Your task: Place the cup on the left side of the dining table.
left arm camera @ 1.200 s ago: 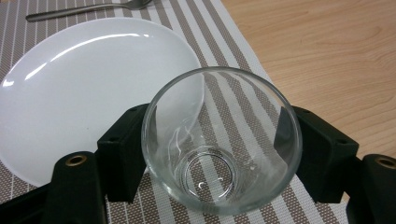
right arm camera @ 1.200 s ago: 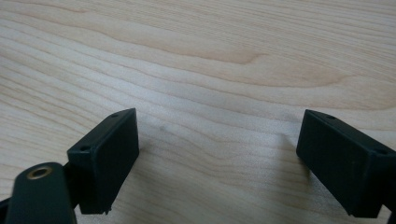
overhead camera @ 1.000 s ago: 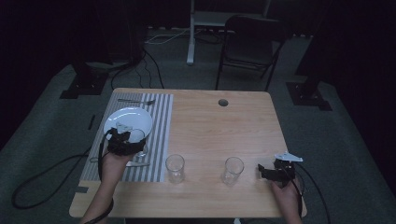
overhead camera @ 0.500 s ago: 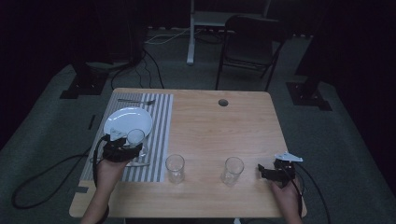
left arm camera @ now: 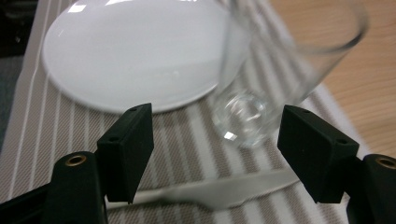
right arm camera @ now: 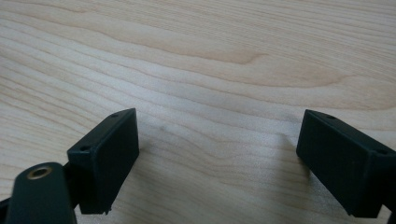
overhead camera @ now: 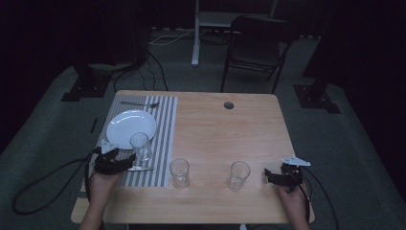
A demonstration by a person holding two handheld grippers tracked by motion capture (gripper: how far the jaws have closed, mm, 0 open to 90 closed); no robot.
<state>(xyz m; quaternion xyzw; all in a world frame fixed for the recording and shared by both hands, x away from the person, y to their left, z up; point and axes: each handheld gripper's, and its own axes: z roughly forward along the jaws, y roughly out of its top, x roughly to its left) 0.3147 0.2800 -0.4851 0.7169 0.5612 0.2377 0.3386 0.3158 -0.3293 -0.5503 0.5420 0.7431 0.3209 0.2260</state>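
A clear glass (overhead camera: 140, 146) stands upright on the striped placemat (overhead camera: 165, 139), touching the near edge of the white plate (overhead camera: 127, 125). My left gripper (overhead camera: 125, 161) sits just left of and nearer than the glass, open. In the left gripper view the glass (left arm camera: 261, 93) rises just beyond the spread jaws of my left gripper (left arm camera: 217, 140), untouched, with the plate (left arm camera: 135, 51) behind it and a knife (left arm camera: 210, 193) lying across below. My right gripper (overhead camera: 269, 176) rests open near the table's front right; in its own view my right gripper (right arm camera: 217, 140) holds nothing over bare wood.
Two more empty glasses (overhead camera: 179, 172) (overhead camera: 239, 175) stand along the table's front. A fork (overhead camera: 140, 103) lies at the placemat's far end, the knife (overhead camera: 141, 168) at its near end. The tabletop has a round hole (overhead camera: 229, 105). A chair (overhead camera: 258, 43) stands beyond the table.
My left gripper has drawn back toward the person, away from the glass, which stays standing by the plate. The right gripper has not moved.
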